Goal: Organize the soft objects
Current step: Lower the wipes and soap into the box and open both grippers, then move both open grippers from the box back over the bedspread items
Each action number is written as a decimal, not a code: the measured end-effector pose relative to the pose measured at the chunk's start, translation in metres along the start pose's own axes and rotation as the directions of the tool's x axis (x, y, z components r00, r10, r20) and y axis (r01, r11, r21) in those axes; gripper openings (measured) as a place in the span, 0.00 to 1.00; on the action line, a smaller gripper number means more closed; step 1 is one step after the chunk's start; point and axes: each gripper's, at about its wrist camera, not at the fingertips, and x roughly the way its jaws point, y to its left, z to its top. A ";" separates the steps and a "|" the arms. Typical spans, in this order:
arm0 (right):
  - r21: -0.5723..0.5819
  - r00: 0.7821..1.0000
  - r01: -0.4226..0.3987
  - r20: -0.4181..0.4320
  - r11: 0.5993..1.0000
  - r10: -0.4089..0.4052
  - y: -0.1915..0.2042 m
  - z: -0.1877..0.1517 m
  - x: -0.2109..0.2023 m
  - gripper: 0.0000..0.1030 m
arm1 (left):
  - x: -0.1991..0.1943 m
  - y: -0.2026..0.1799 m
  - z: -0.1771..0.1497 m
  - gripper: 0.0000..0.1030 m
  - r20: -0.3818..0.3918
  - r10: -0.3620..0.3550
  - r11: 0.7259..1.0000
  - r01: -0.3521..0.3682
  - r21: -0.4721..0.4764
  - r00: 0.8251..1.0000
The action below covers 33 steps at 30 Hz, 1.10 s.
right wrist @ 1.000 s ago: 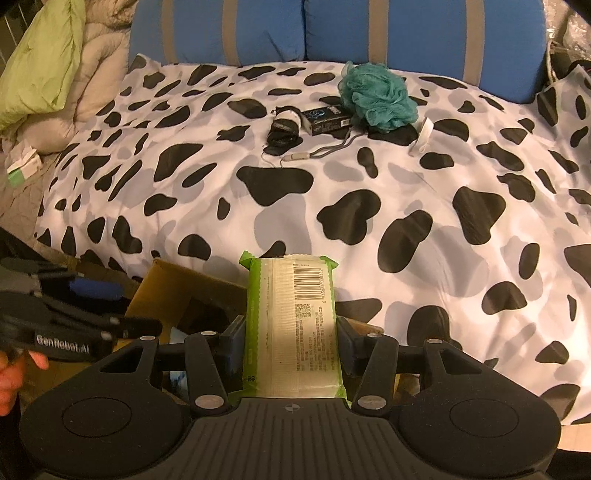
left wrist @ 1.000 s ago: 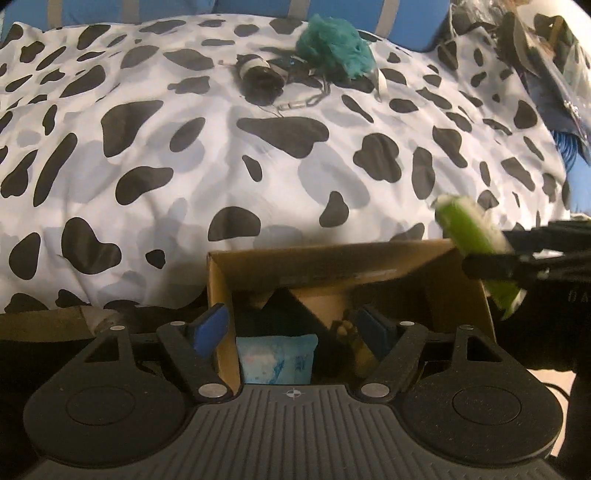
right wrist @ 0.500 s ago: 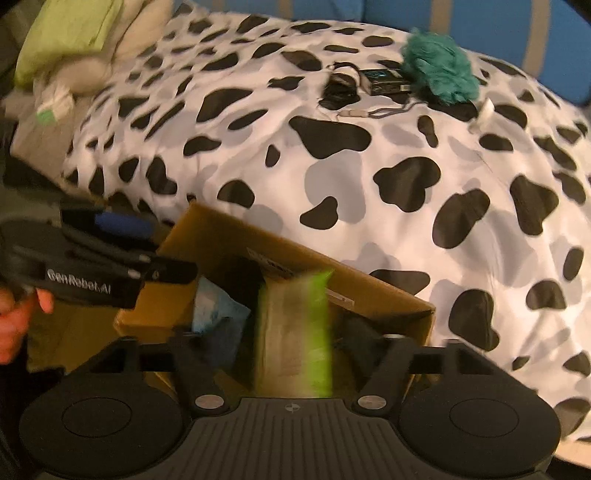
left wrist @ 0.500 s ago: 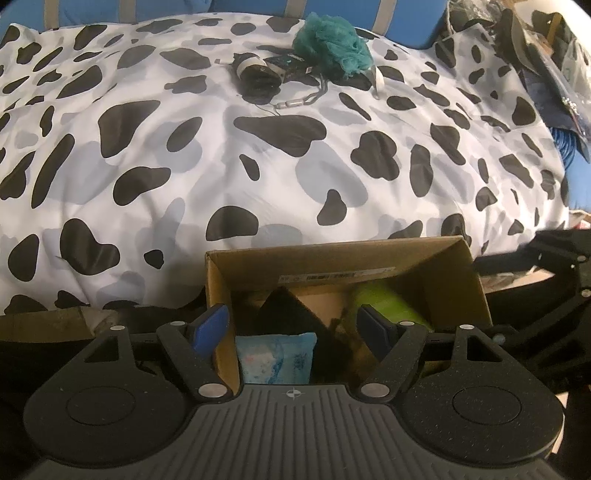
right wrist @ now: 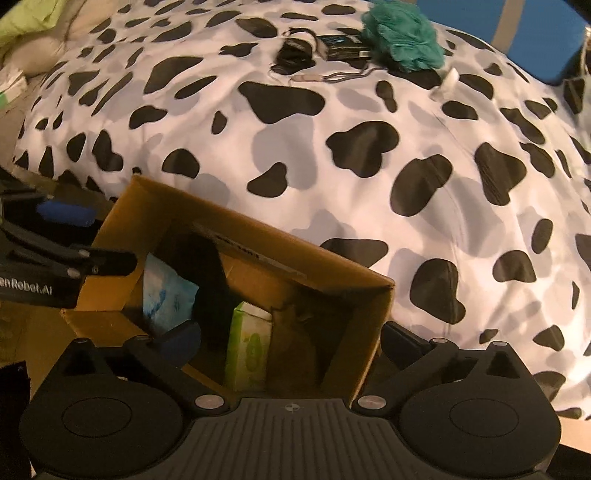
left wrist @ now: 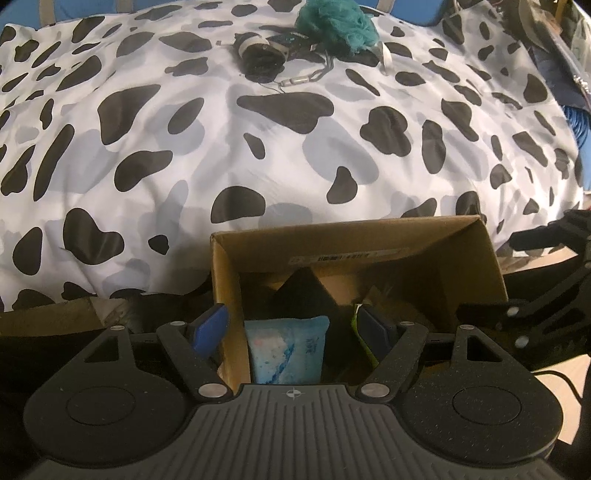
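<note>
A brown cardboard box (left wrist: pixel 476 266) (right wrist: pixel 258 236) stands against the cow-print bed. Inside it are a light blue tissue pack (left wrist: pixel 286 349) (right wrist: pixel 166 291) and a green tissue pack (right wrist: pixel 247 350) standing on end, whose edge also shows in the left wrist view (left wrist: pixel 357 325). My left gripper (left wrist: pixel 295 328) is open, its fingers astride the box's left wall. My right gripper (right wrist: pixel 291 339) is open and empty, its fingers wide over the box's right part. A teal bath pouf (left wrist: pixel 334 24) (right wrist: pixel 402 35) lies at the far side of the bed.
Beside the pouf lie a rolled black strap (left wrist: pixel 258 55) (right wrist: pixel 295 51), a small dark box (right wrist: pixel 341 46), a cord (right wrist: pixel 332 75) and a white item (right wrist: pixel 447 83). Blue cushions (right wrist: pixel 546 33) stand behind. Pale pillows (right wrist: pixel 33 40) lie at the far left.
My right gripper carried the green tissue pack over the box, opened and let it go; the pack now stands inside the box. The left gripper stayed at the box wall.
</note>
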 end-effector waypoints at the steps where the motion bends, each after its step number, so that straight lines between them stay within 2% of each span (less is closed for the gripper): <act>1: 0.008 1.000 0.004 0.002 1.000 -0.004 -0.001 0.000 0.000 1.00 | 0.001 0.000 0.000 0.74 -0.004 0.002 1.000 -0.002 0.001 1.000; 6: 0.048 0.999 0.044 0.005 0.998 -0.044 -0.010 0.000 0.000 1.00 | 0.006 -0.001 0.000 0.74 -0.033 0.011 1.000 -0.011 0.005 0.999; 11: 0.088 0.998 0.044 0.029 0.995 -0.047 -0.016 -0.001 -0.003 1.00 | 0.009 -0.003 0.001 0.74 -0.050 0.014 1.000 -0.013 0.015 0.999; 19: 0.123 0.990 0.103 0.081 0.987 -0.114 -0.023 -0.001 -0.008 1.00 | 0.008 -0.008 0.003 0.74 -0.038 0.014 1.000 -0.013 0.028 0.999; 23: 0.139 0.988 0.080 0.117 0.987 -0.097 -0.026 0.000 -0.013 1.00 | 0.007 -0.010 0.005 0.74 -0.030 0.012 0.999 -0.011 0.034 0.999; 27: 0.148 0.993 0.047 0.104 0.988 -0.063 -0.029 0.006 -0.014 1.00 | 0.006 -0.012 0.007 0.74 -0.014 0.011 0.999 -0.010 0.036 1.000; 33: 0.161 0.989 0.063 0.124 0.985 -0.084 -0.031 0.008 -0.019 1.00 | 0.004 -0.011 0.012 0.74 0.007 0.010 1.000 -0.010 0.028 1.000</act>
